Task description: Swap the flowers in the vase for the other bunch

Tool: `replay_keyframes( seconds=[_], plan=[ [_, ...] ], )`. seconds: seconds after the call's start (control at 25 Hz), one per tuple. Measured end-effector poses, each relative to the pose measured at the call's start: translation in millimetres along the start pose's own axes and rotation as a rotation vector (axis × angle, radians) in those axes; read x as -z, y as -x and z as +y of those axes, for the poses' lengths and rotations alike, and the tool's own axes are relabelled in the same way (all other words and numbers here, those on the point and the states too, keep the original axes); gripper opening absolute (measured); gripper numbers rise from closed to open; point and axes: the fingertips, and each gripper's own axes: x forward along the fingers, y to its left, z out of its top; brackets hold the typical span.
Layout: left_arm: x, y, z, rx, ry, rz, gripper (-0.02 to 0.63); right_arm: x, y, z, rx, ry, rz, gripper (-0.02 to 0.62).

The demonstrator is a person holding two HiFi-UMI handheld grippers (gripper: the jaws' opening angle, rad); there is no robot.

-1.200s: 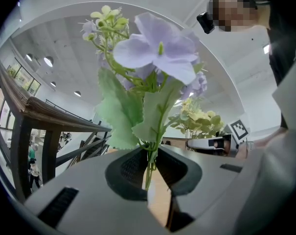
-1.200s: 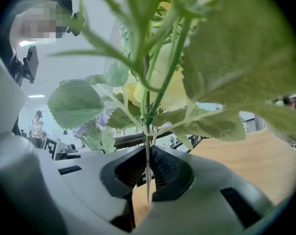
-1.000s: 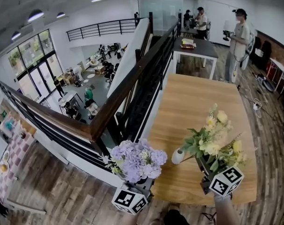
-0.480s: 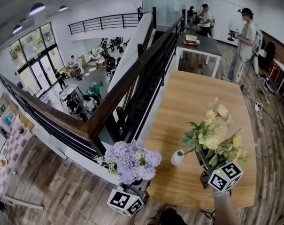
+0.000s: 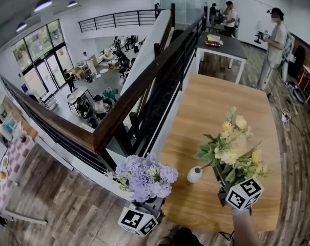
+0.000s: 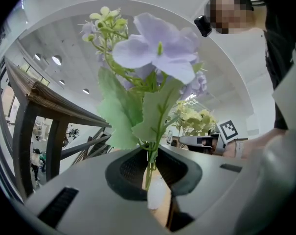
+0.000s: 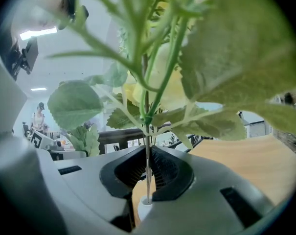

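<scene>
The right gripper (image 7: 148, 173) pinches the yellow bunch (image 5: 231, 147), its stem tip at the mouth of the vase (image 5: 194, 174), while the left gripper (image 6: 148, 168) clamps the purple bunch (image 5: 144, 176) left of that vase.

No text, label, brand, number or sign is legible anywhere in these views.

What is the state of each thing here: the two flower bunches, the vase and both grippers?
vase: upright on the table.
purple bunch: out of the vase, held upright.
yellow bunch: held upright, stem tip at the vase mouth.
left gripper: shut on the purple bunch stems.
right gripper: shut on the yellow bunch stem.
</scene>
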Motion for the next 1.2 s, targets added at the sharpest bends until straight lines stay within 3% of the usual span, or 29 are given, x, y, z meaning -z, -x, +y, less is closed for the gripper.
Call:
replay_keyframes(
  seconds=[0.52, 1.2],
  plan=[
    [6, -14, 1, -0.031, 0.016, 0.007, 0.055, 26, -7, -10, -0.017, -0.028, 0.039, 0.047],
    [17, 6, 23, -0.054, 0.03, 0.014, 0.055, 63, -26, 14, -0.026, -0.02, 0.044, 0.048]
  ],
)
